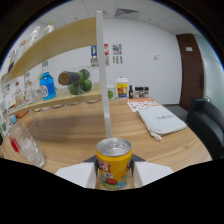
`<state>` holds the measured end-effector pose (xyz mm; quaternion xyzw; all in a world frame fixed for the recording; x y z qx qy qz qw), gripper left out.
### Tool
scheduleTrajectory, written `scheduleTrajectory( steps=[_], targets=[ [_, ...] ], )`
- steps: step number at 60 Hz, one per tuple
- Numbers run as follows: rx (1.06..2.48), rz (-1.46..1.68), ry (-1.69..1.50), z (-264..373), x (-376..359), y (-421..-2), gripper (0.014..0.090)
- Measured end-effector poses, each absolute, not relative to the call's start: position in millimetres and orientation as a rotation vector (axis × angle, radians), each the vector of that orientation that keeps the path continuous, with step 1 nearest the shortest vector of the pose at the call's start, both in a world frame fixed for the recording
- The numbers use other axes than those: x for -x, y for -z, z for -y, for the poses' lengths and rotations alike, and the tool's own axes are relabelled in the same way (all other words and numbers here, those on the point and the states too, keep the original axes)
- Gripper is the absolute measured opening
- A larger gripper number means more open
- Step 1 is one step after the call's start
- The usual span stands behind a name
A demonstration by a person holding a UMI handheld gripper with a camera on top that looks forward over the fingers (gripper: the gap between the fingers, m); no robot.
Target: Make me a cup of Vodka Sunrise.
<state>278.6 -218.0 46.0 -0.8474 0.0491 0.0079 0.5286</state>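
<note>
Wooden table (75, 135) spans the scene, two-tier shelf (55, 37) along its left side carrying bottles, including a blue bottle (47, 86). Folded white cloth (162, 122) lies far right. Clear glass (25, 145) sits near left. Gripper (115, 175) is clamped on the yellow can (114, 162), held upright between both fingers, pull-tab lid unopened. Risks, as I judge them: smooth can wall could slip if the grip eases; the glass is well off to the left, so a swing toward it could clip the shelf post (103, 75) just beyond the can.
</note>
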Motion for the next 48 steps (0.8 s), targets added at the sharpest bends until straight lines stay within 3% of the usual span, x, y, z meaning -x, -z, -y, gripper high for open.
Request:
scheduleTrajectory(
  steps=[22,24,28,31,48],
  targets=[
    [2.045,-0.13,0.029,234.7,-281.0,-39.2,0.0538],
    [2.054,-0.141,0.03,236.3,-281.3,-38.9,0.0566],
    [2.065,-0.178,0.064,240.8,-287.8,-42.6,0.0765],
    [2.066,-0.205,0.09,246.7,-291.4,-49.4,0.0839],
    [1.983,-0.187,0.149,296.4,-241.5,-138.4,0.0854]
  ],
)
